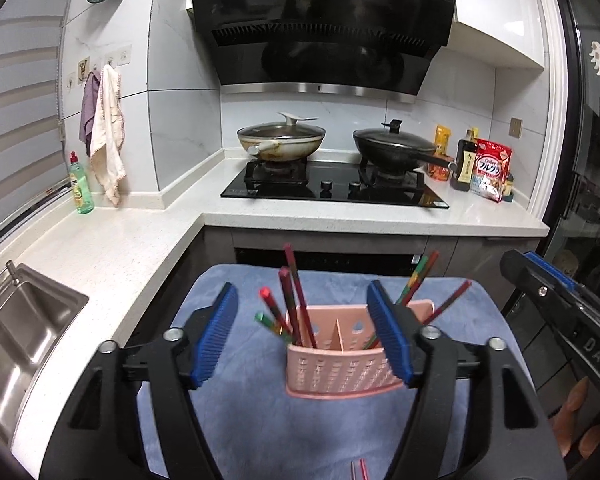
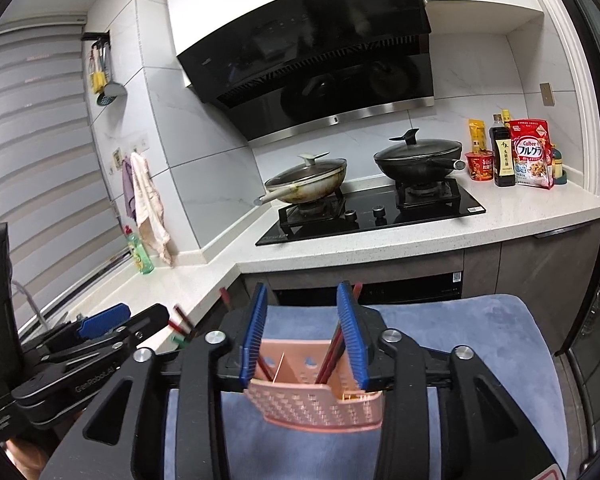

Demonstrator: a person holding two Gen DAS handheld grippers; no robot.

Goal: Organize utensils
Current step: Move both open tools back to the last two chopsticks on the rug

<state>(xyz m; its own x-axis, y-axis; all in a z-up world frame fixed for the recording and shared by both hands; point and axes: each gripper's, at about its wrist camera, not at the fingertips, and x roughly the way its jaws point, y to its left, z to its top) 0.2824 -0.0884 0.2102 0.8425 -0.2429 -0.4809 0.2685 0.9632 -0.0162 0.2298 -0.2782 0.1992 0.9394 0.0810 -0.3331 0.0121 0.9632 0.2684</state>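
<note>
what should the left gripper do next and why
Probably drop back toward the near edge of the blue cloth and pick up the chopstick pair lying there. The left gripper is open and empty, and the other chopsticks already stand in the pink holder.

We saw that our left gripper and right gripper were matte black plastic arms with silver screws, each finger faced with a ribbed blue pad, and white "GenRobot.AI" lettering marked one body.
</note>
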